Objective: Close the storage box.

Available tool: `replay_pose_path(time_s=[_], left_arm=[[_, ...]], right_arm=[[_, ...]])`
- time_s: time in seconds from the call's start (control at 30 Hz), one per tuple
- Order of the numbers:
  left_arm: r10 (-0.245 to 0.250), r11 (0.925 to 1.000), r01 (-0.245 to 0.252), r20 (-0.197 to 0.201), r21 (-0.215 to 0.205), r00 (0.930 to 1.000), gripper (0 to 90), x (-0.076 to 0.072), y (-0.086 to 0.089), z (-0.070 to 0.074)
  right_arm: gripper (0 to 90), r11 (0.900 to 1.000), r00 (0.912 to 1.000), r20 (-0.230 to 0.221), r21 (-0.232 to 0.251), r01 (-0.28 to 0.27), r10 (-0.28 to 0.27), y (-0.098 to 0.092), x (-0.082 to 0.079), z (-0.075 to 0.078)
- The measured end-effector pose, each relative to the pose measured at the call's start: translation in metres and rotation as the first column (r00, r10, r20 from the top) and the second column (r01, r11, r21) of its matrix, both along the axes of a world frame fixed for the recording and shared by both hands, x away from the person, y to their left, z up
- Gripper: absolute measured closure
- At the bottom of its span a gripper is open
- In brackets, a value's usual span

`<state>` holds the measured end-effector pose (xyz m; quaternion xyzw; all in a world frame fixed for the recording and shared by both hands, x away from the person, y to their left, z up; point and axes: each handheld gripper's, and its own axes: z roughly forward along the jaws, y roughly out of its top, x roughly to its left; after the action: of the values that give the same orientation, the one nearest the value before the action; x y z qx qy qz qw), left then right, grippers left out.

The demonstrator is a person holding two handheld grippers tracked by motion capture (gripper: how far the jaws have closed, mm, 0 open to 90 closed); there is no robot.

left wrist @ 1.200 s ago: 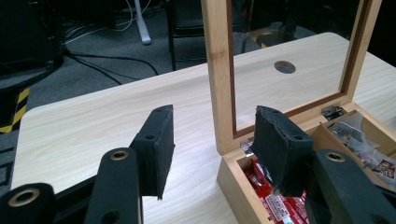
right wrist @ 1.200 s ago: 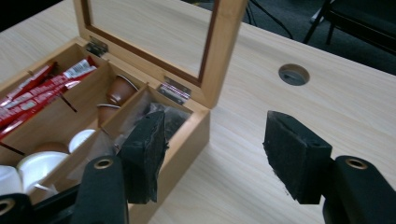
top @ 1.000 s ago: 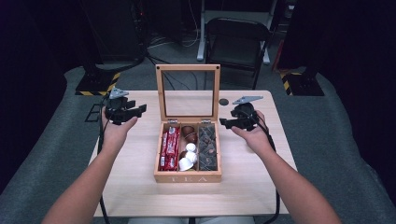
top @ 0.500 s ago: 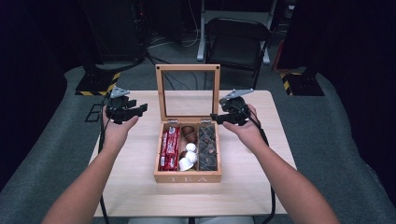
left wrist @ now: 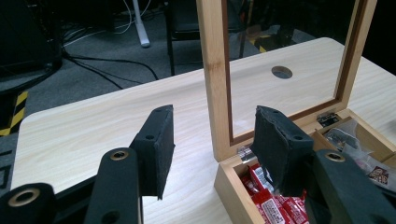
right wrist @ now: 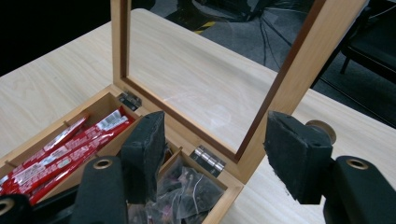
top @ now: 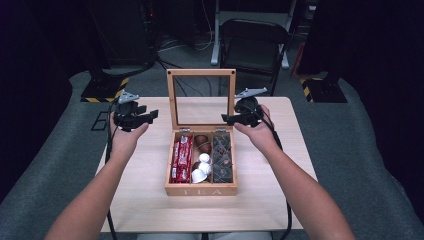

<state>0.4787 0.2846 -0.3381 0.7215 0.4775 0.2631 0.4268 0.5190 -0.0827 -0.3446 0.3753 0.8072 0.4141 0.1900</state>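
Box [top: 201, 189] sat mid-table, lid [top: 202, 97] upright behind it; the right gripper [top: 226, 119], jaws spread and empty, straddled the lid's right edge, best gripped squarely, while the left gripper [top: 153, 115] waited left, spread, empty.

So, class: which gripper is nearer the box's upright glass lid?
Right. The right gripper sits at the lid frame's edge; the left gripper hangs apart, left of it.
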Motion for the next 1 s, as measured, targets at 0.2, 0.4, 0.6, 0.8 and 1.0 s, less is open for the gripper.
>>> replay_pose_path(time_s=[0.2,0.4,0.6,0.8,1.0], left_arm=[[-0.003,1.0,0.003,-0.002,-0.003,1.0,48.2,0.0,0.0,0.0],[-0.003,1.0,0.003,-0.003,0.002,1.0,48.2,-0.001,0.001,-0.001],[-0.001,1.0,0.001,-0.006,0.001,1.0,48.2,0.0,0.0,-0.002],[-0.006,1.0,0.006,-0.008,0.003,0.9999,48.1,0.0,-0.001,-0.003],[-0.009,1.0,0.009,-0.01,0.0,0.9999,48.2,0.001,-0.003,-0.005]], right_arm=[[37.7,1.0,0.9996,-0.002,-0.004,0.028,-0.028,-0.001,0.007,0.0],[37.0,0.998,0.9984,0.001,-0.007,0.057,-0.057,-0.005,0.019,0.0],[36.7,0.996,0.9958,-0.005,0.003,0.092,-0.092,-0.009,0.03,-0.001],[35.8,0.993,0.9926,-0.015,0.016,0.121,-0.12,-0.014,0.037,-0.004],[34.2,0.99,0.9898,-0.019,0.014,0.141,-0.141,-0.012,0.041,-0.007]])
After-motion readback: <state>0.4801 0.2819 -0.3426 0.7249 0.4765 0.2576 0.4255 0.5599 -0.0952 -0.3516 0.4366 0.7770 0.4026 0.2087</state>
